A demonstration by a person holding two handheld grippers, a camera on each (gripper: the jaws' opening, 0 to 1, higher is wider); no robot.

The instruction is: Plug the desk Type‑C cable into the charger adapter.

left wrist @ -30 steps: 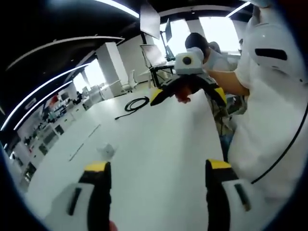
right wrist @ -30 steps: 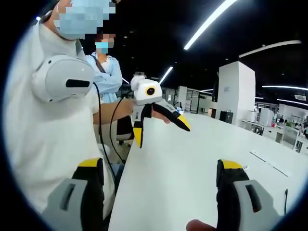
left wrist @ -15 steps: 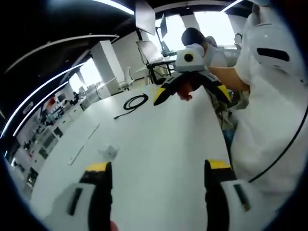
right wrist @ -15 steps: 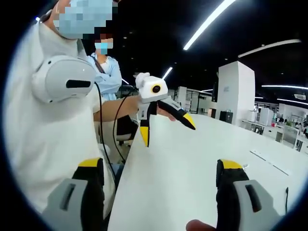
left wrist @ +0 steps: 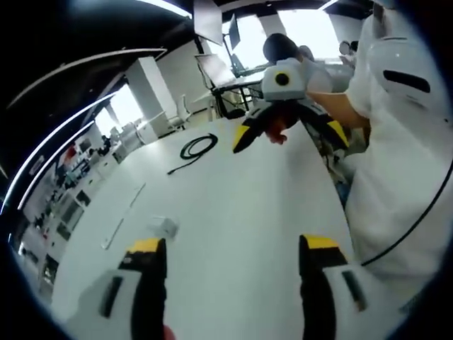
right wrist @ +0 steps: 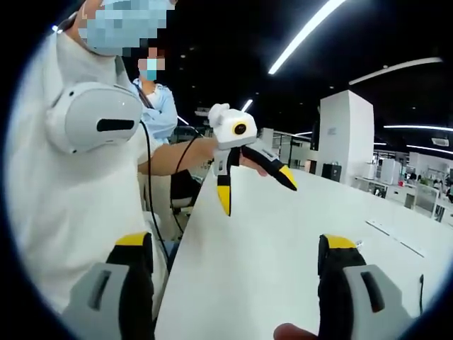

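Left gripper view, own gripper: the left gripper rises from 6 o'clock with its yellow-tipped jaws spread wide, nothing between them.
Left gripper view, table: a long white table runs from 6 toward 12 o'clock.
Left gripper view, adapter: a small white block, likely the charger adapter, lies on the table at about 8 o'clock, just beyond the left jaw tip.
Left gripper view, cable: a black coiled Type-C cable lies far up the table at about 11 o'clock, well apart from the adapter.
Left gripper view, other tool: the right gripper hangs above the table's far end at 1 o'clock, jaws splayed, holding nothing.
Right gripper view, own gripper: the right gripper's jaws rise from 6 o'clock, wide apart and empty.
Right gripper view, other tool: the left gripper hovers over the table edge near centre, open.
Right gripper view, person: a white-clothed person fills 9 o'clock.
Step in hand: reaching for the parts, I judge; nothing is gripped yet.
Doing it well: take the cable close behind its plug, pin the adapter firmly, and line plug and port up before pushing.
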